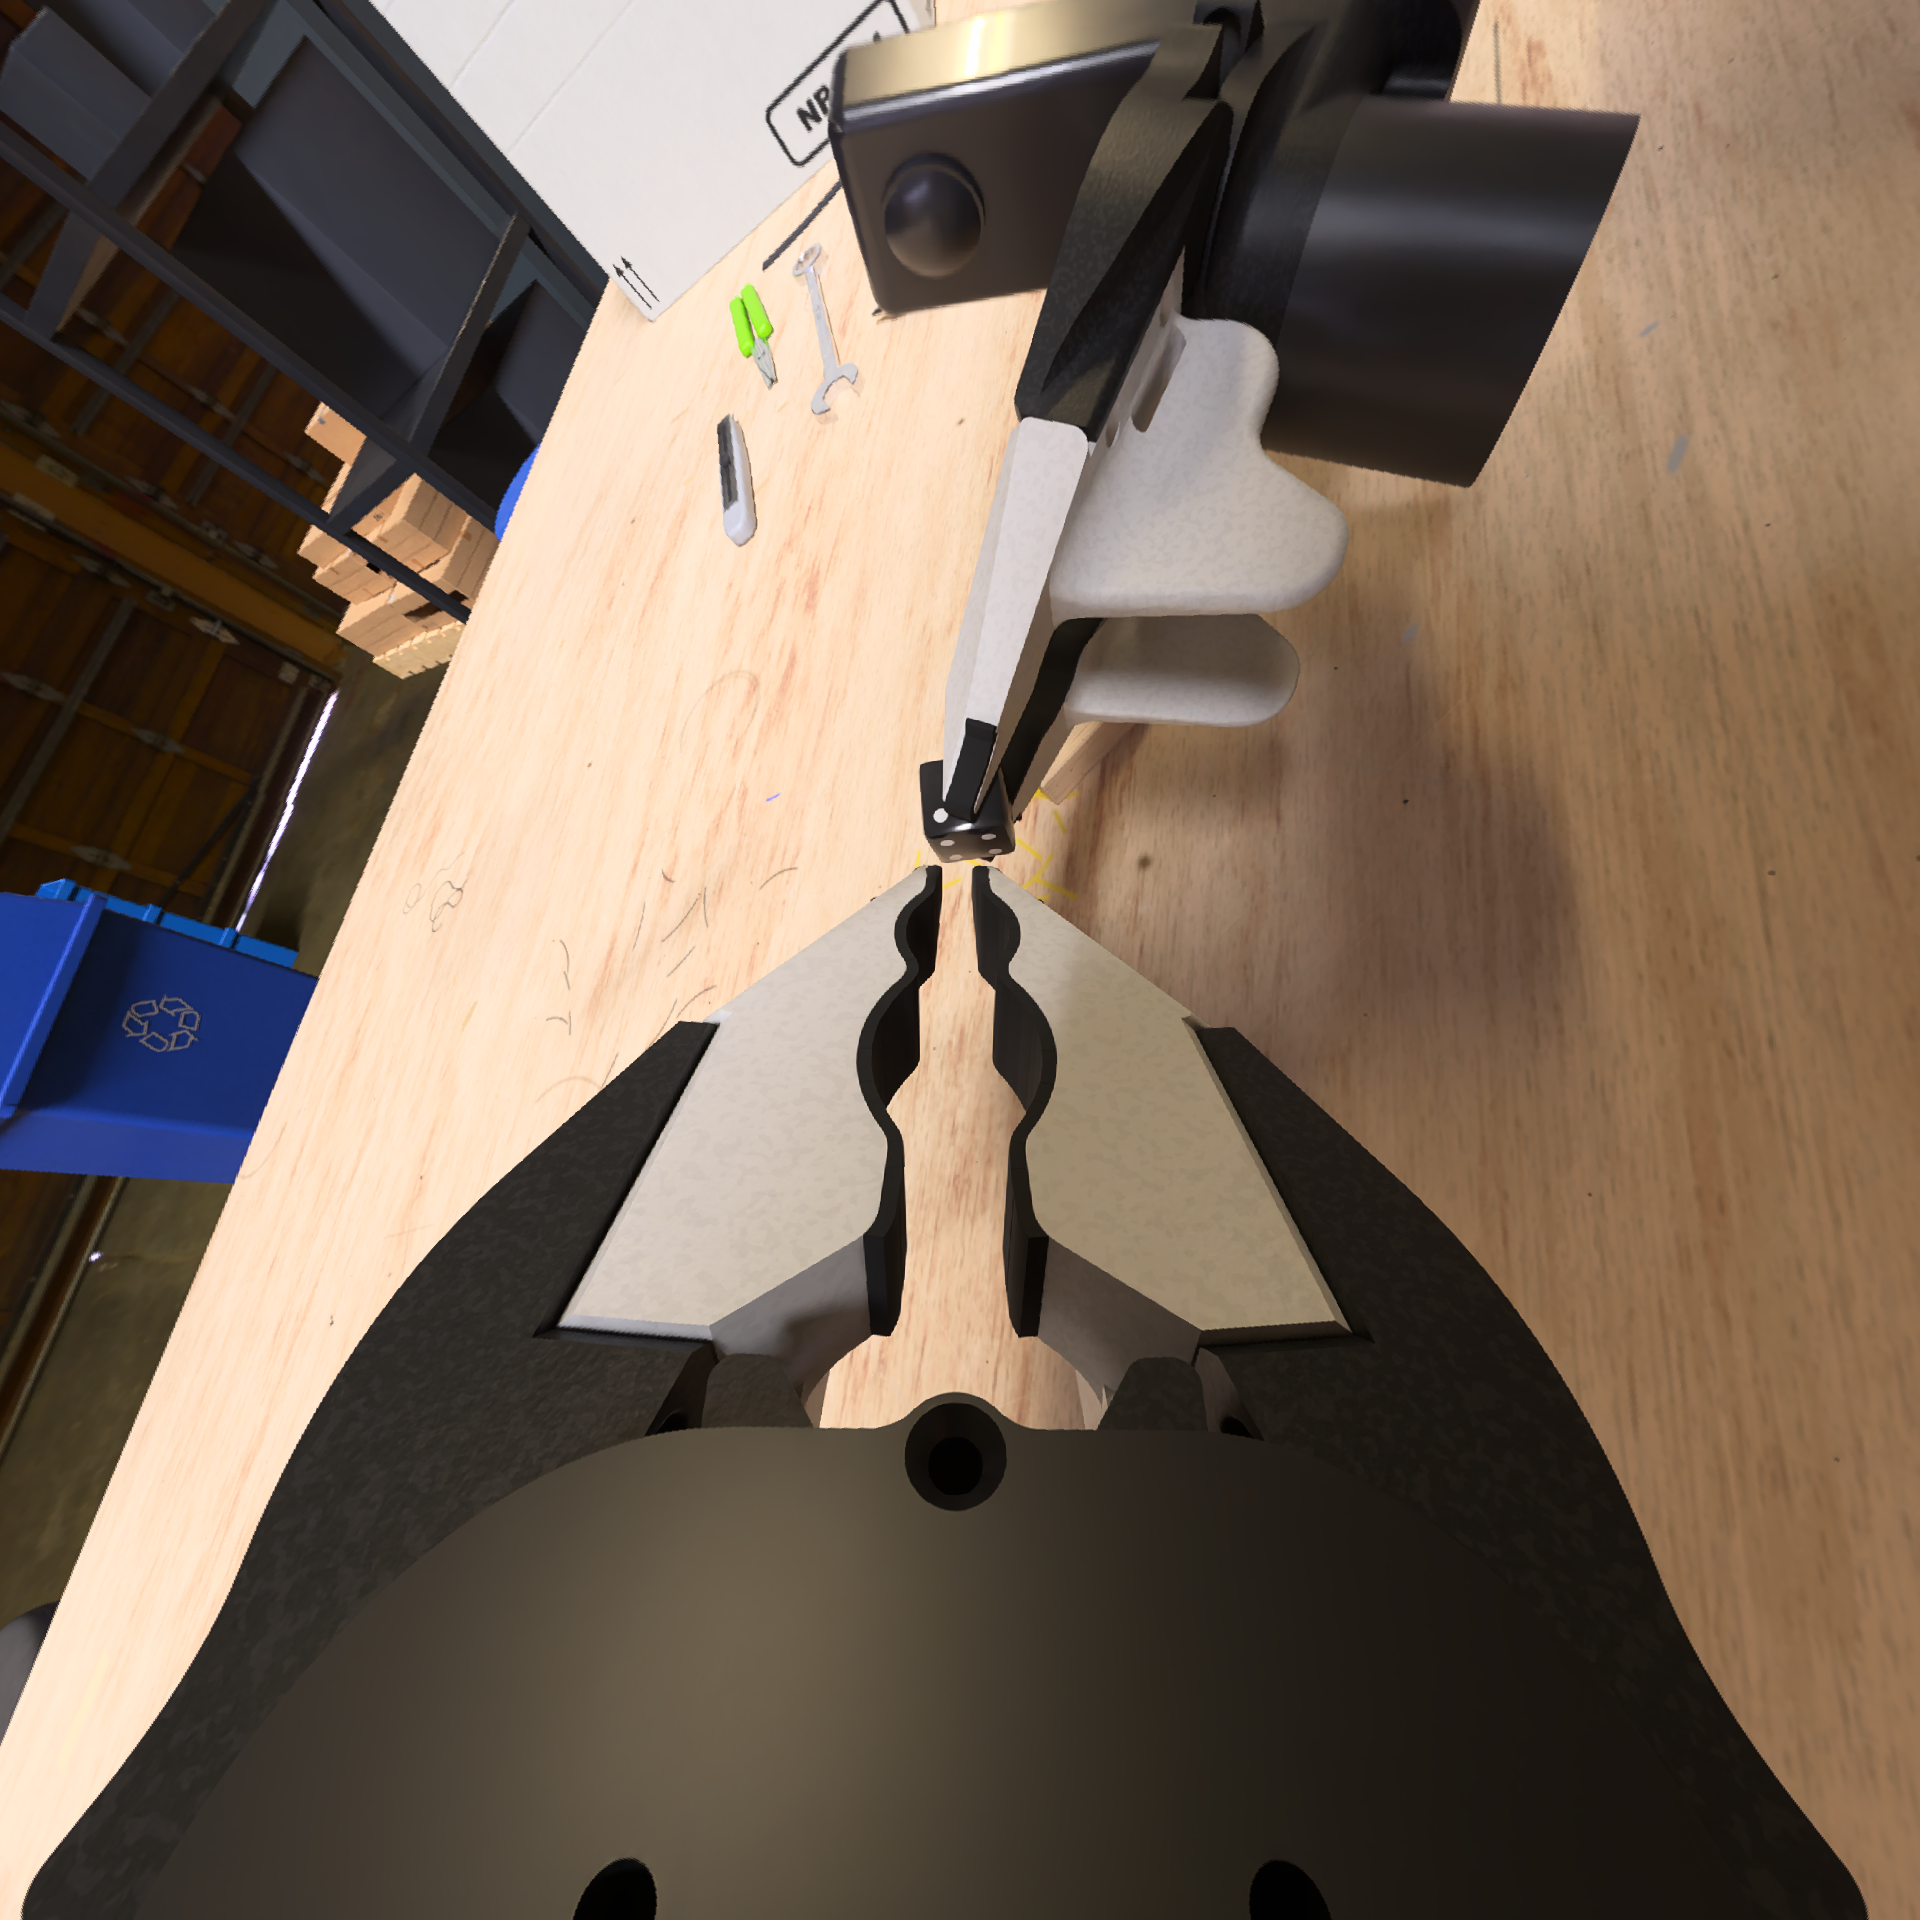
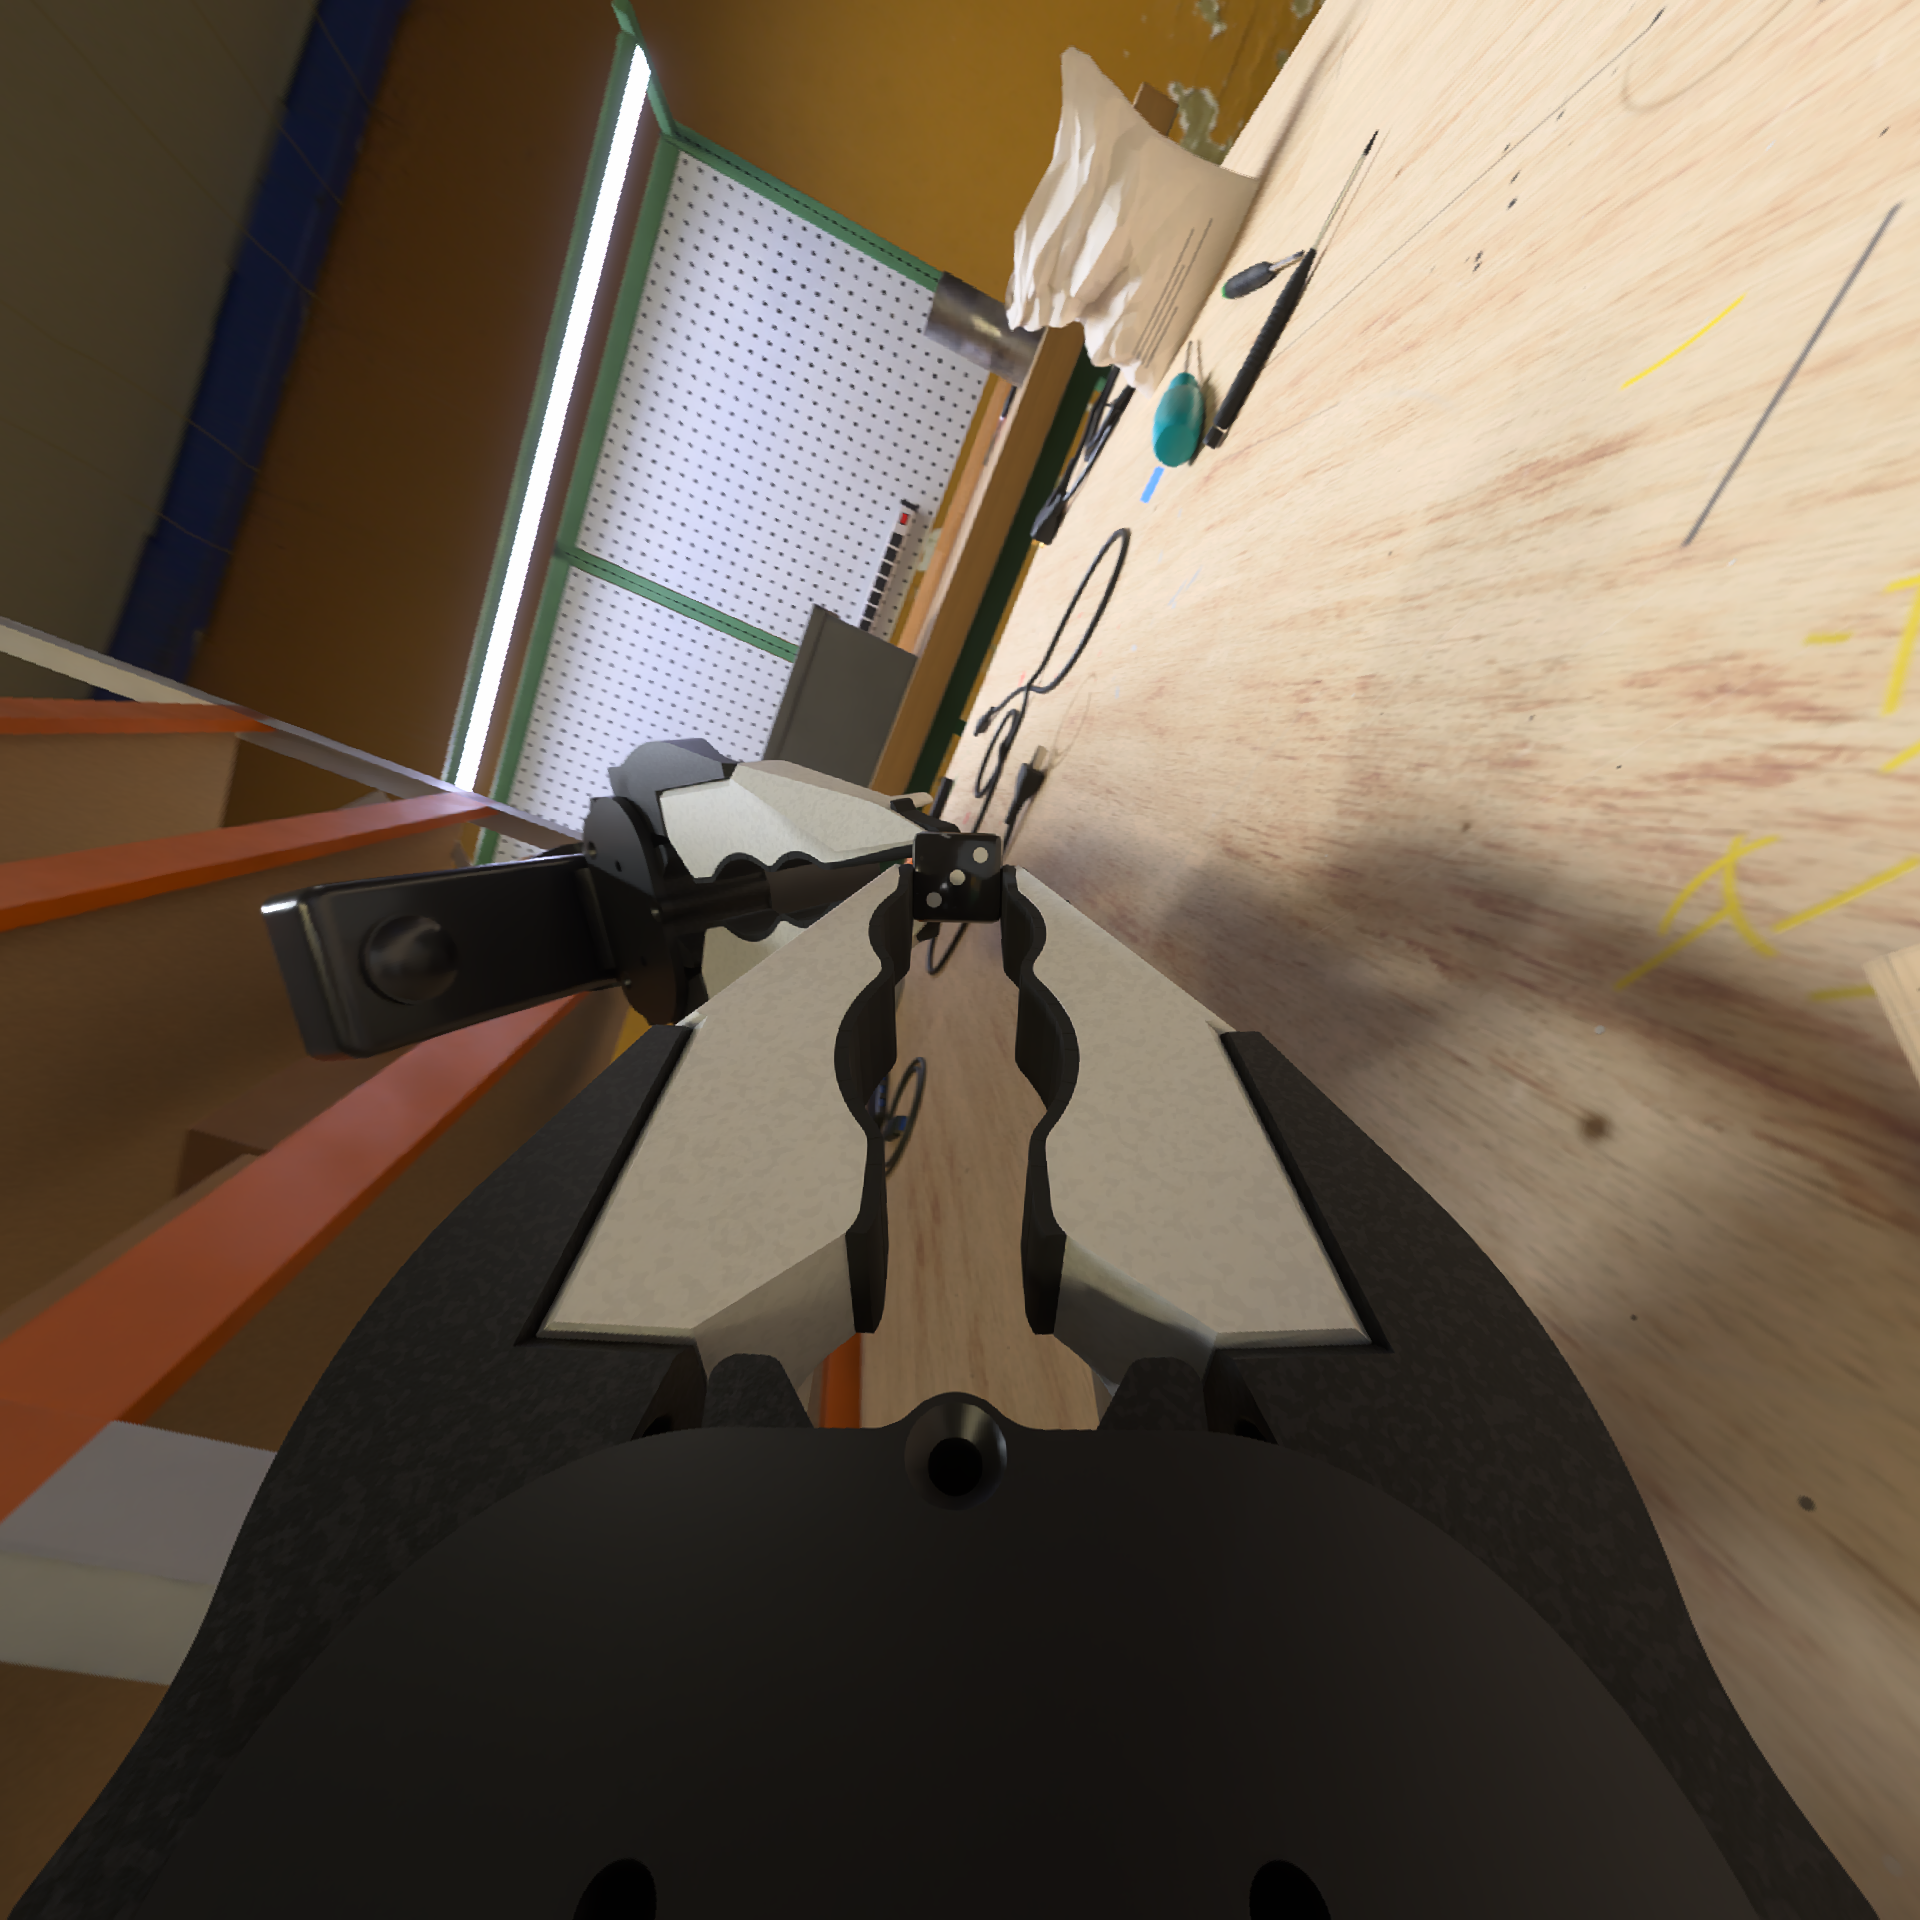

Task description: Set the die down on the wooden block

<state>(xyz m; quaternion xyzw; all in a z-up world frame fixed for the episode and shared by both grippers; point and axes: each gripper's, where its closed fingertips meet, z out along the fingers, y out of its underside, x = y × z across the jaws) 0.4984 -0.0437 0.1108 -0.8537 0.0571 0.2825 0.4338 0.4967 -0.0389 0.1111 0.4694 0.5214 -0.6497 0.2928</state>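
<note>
- Die (image 1: 969, 834): small, black, white pips; pinched at the very tips of the right gripper (image 2: 957, 902), held clear of the table (image 1: 1558, 1039), dead centre of both views.
- Right claw: closed on the die, pads on two opposite faces, pips showing on the free faces.
- Left gripper (image 1: 958, 885): narrow gap, nothing between the fingers, tips just short of the die; touching or not, cannot tell.
- Block (image 2: 1896, 1003): pale wood, only a corner showing at the right edge of the right wrist view; in the left wrist view a sliver peeks out behind the right claw, just above and right of centre.
- Handling, as a judgement: probably light, rigid, not fragile; smooth, hard faces, so likely slippery in a fingertip pinch and prone to twist or pop out if squeezed off-centre.
- Best hold: flat on two opposite faces, mid-face, never across edges or corners.
- Likely to roll or tumble if dropped from any height; best lowered until the bottom face sits flat before opening.
- Writing: white box (image 1: 644, 135), upper left of the left wrist view, bearing a framed black stamp and arrows; blue bin (image 1: 135, 1029) at left carrying a recycling symbol; no brand legible.
- Yellow scribbles on the table near the die and block; not readable.
</note>
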